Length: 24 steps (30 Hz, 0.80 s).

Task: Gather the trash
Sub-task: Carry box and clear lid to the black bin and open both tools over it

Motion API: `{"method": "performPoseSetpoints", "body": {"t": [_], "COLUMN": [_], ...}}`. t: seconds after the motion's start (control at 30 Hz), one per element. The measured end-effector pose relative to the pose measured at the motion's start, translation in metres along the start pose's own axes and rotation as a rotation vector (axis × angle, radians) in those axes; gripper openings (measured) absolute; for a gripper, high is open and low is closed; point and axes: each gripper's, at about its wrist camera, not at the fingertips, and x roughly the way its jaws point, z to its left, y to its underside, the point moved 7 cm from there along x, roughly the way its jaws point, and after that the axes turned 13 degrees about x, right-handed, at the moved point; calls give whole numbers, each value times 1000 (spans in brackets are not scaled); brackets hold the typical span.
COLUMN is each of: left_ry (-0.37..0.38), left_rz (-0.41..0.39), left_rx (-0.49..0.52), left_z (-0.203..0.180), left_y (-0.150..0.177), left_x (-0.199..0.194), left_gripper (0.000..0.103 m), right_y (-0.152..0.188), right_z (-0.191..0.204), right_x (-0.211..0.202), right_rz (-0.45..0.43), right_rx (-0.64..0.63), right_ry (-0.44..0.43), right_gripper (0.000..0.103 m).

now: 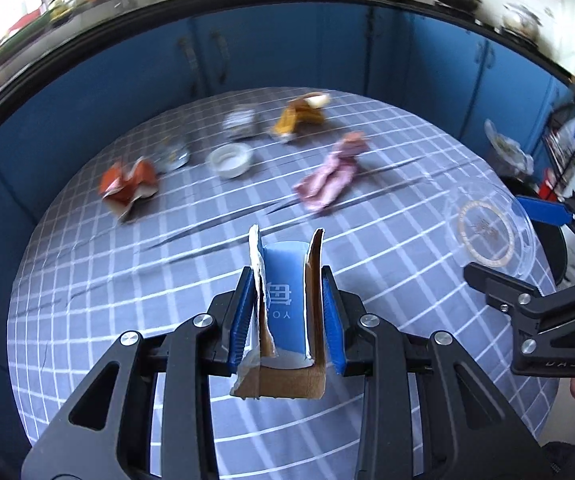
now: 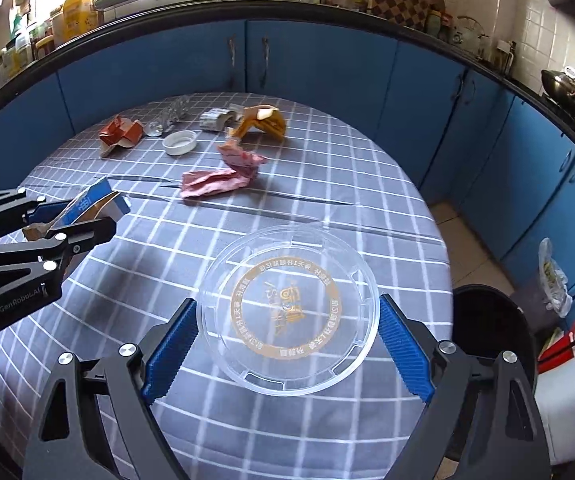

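Torn carton in L gripper, clear lid in R gripper.

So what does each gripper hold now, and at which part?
The left gripper clamps a torn blue carton piece by its two side flaps. The right gripper holds a clear plastic lid across its rim, at opposite edges.
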Motion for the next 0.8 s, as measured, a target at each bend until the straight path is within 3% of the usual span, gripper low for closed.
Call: {"method": "performPoseSetpoints", "body": {"t": [0.43, 0.8], "left_ry": [68, 114], "left_rz": [-51, -63], "left_rx": [175, 250], "left_z": [-90, -147], "left_y": [-66, -99], "left_x": [15, 28], "left_gripper": [33, 34], "right_y": [0, 5], "right_z": [-75, -151], "right_x": [-13, -24], "right_rz": [-45, -83], "right_rx": [83, 200], "right_ry": [77, 140], "right_gripper": [86, 86]}}
